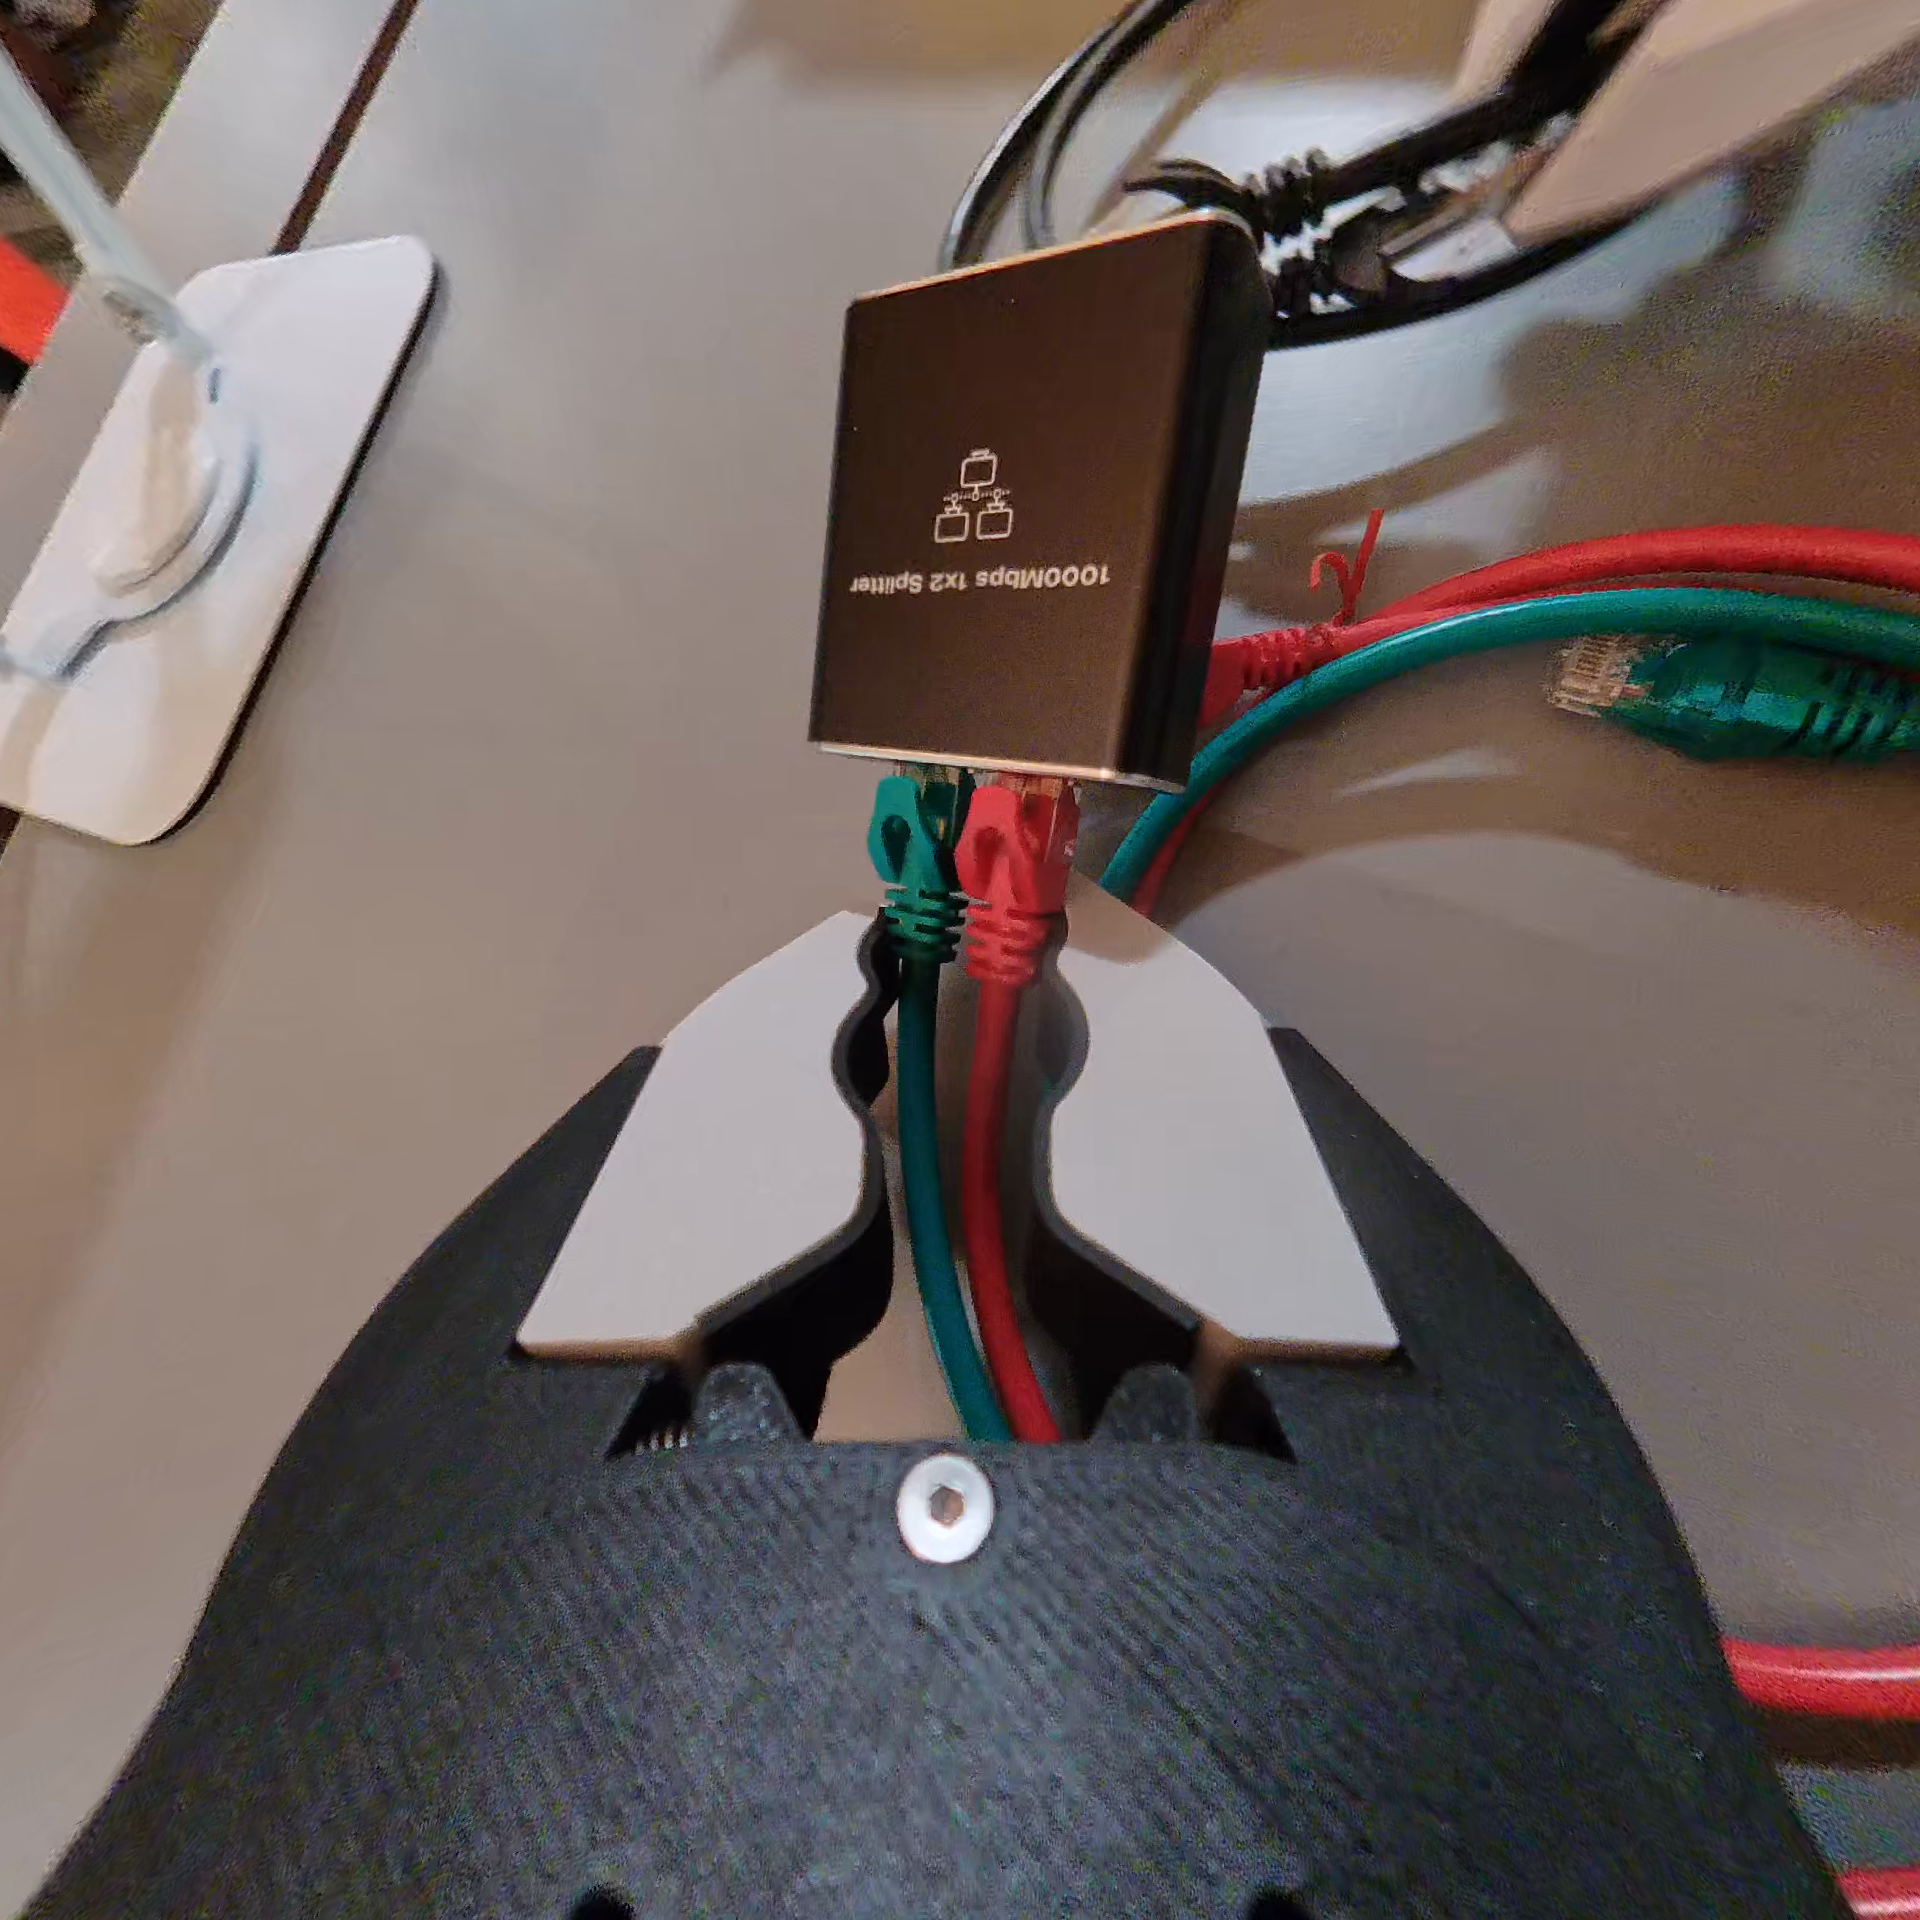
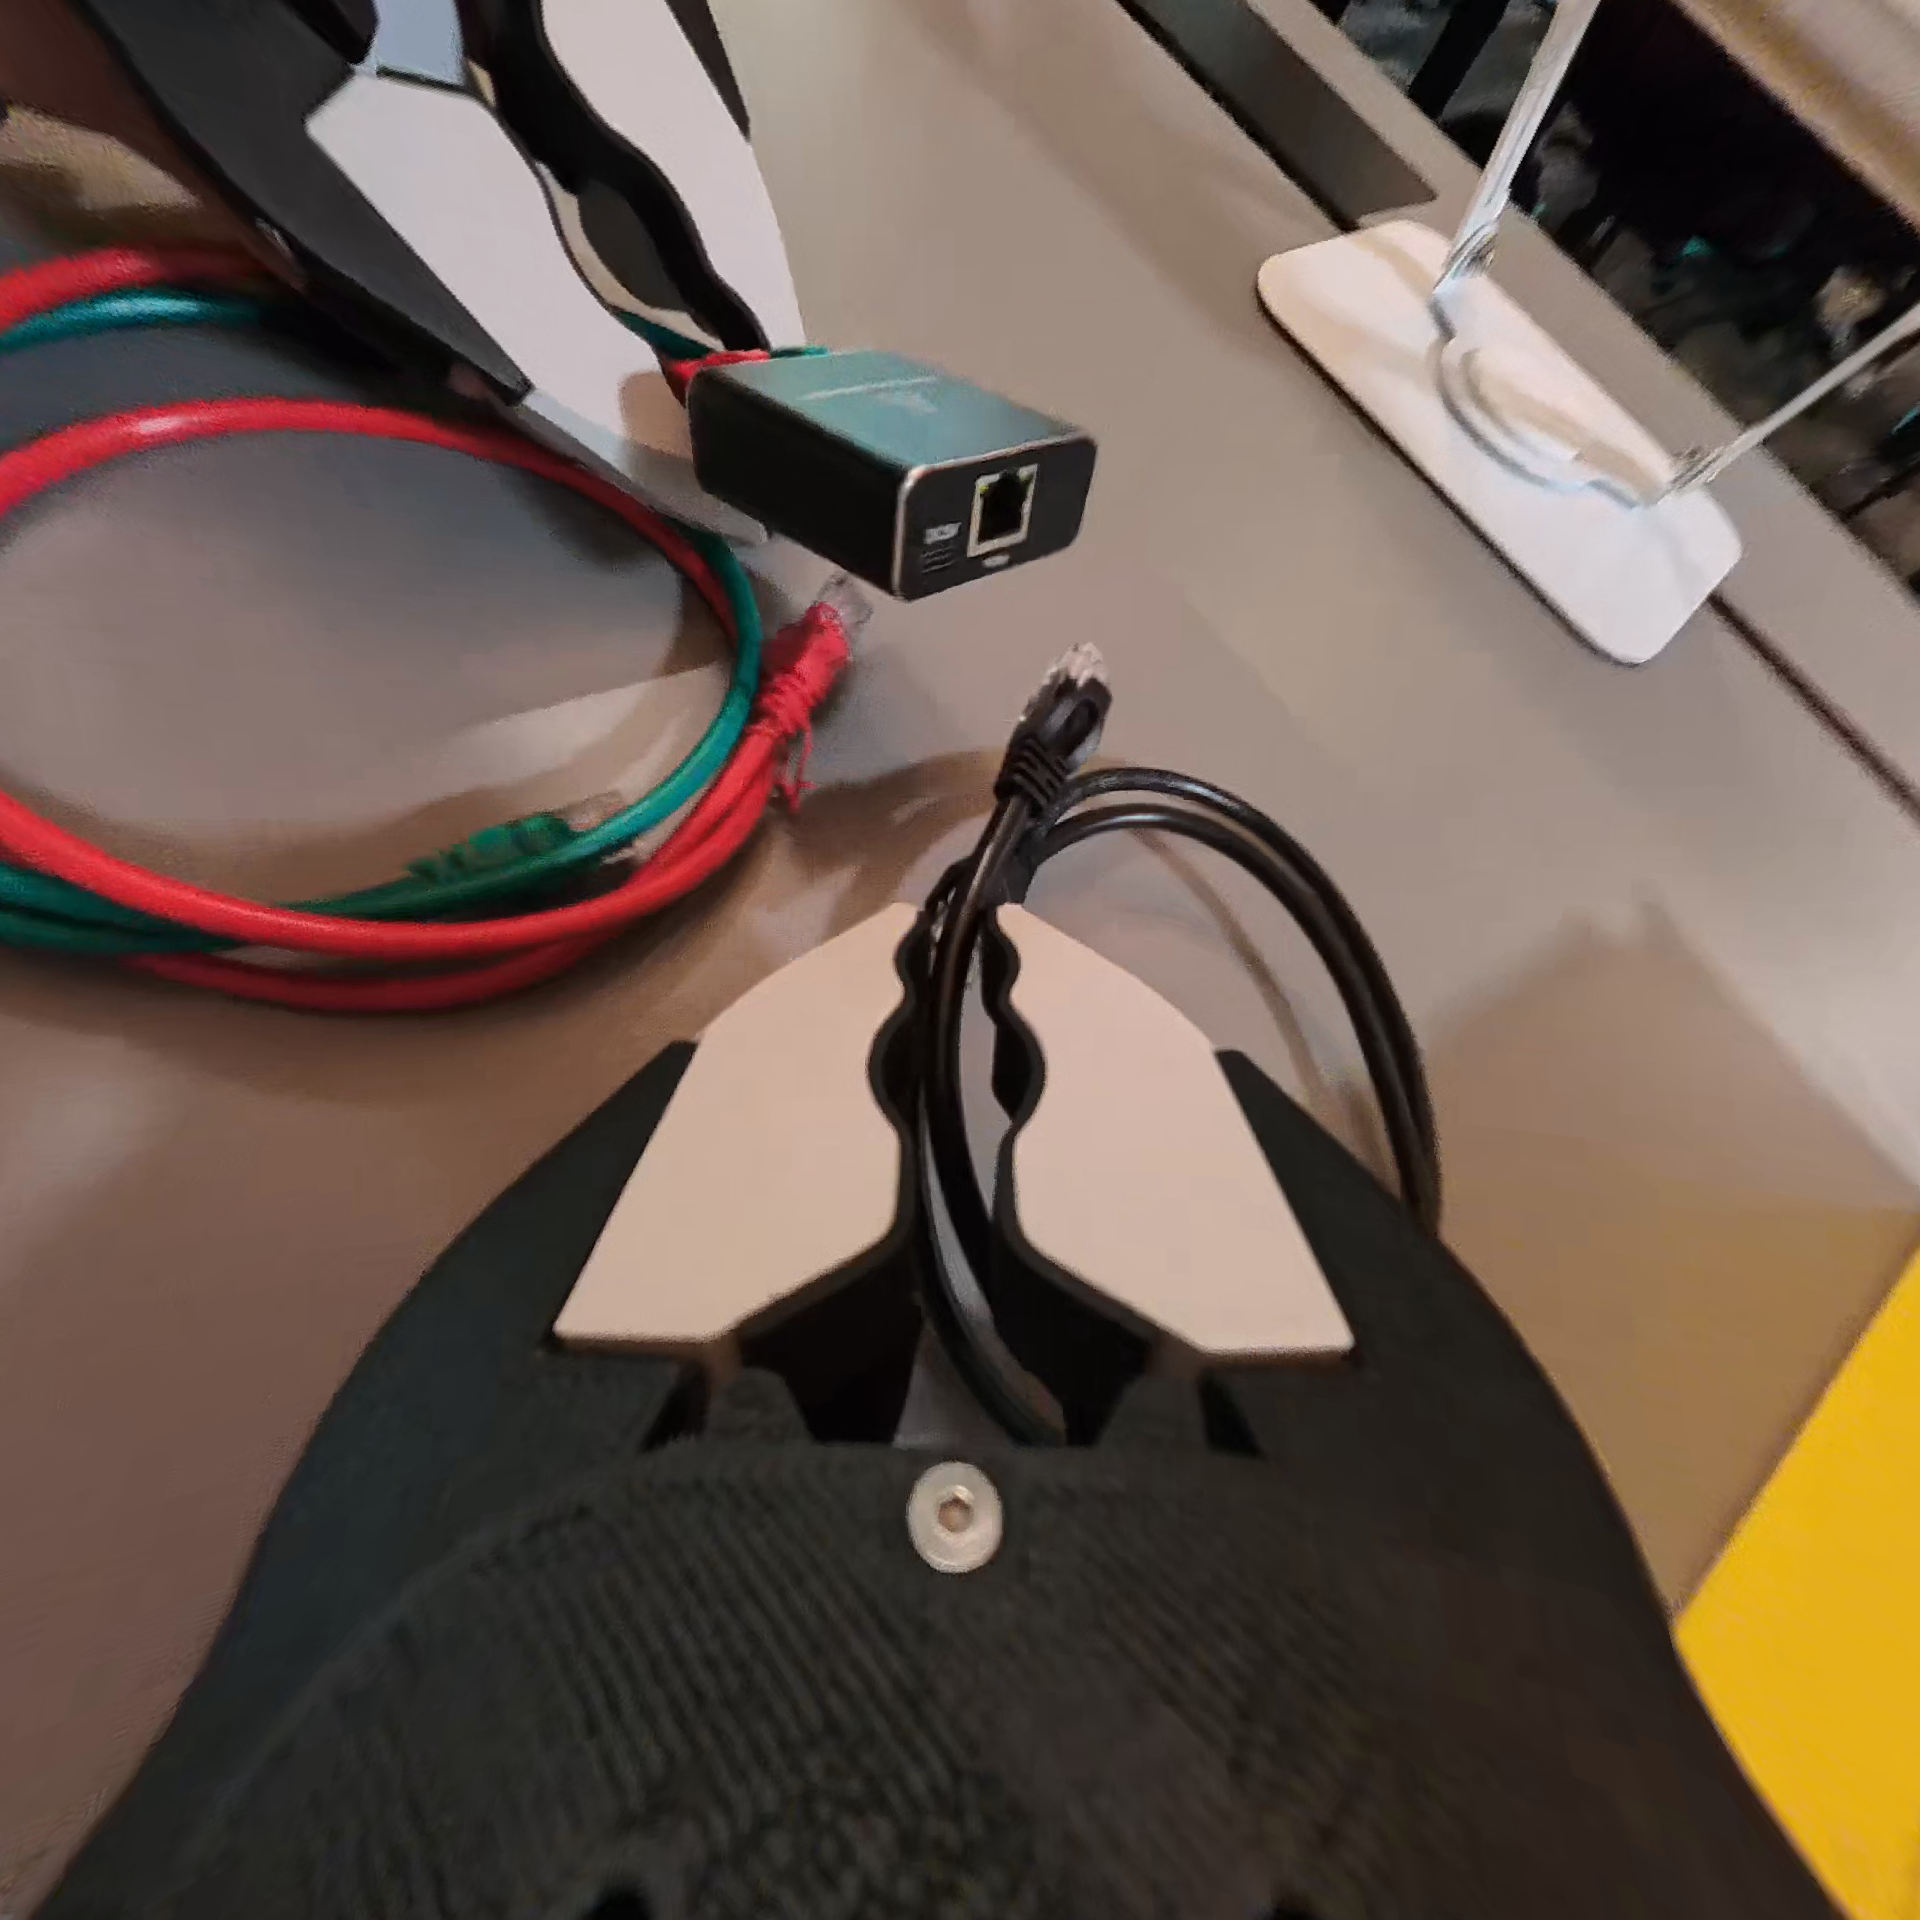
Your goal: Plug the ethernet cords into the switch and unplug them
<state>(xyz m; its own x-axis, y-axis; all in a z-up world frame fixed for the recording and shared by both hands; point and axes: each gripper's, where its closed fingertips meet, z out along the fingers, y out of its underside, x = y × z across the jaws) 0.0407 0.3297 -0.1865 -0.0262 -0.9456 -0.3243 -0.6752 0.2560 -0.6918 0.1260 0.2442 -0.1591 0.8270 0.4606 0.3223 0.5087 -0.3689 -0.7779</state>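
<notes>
Switch: I see the dark metal switch (image 2: 888, 468) lifted off the grey table (image 2: 1299, 831), hanging on the two cords plugged into its near end.
Left gripper: my left gripper (image 1: 966, 935) has its fingers narrowed on the green cord (image 1: 914, 1039) and the red cord (image 1: 992, 1049) just behind their plugs.
Right gripper: my right gripper (image 2: 956, 925) pinches the black cord (image 2: 961, 1039) a little behind its plug (image 2: 1070, 691).
Key relation: the plug points up and slightly left toward the switch's empty port (image 2: 1003, 509); they are near but apart, and my right side is the nearer.
Long axis: the plug seems tilted off the port's line; I judge it needs squaring first.
Hard to make out: the port's depth and the plug's clip side are unclear; loose red and green cord ends lie on the table.
</notes>
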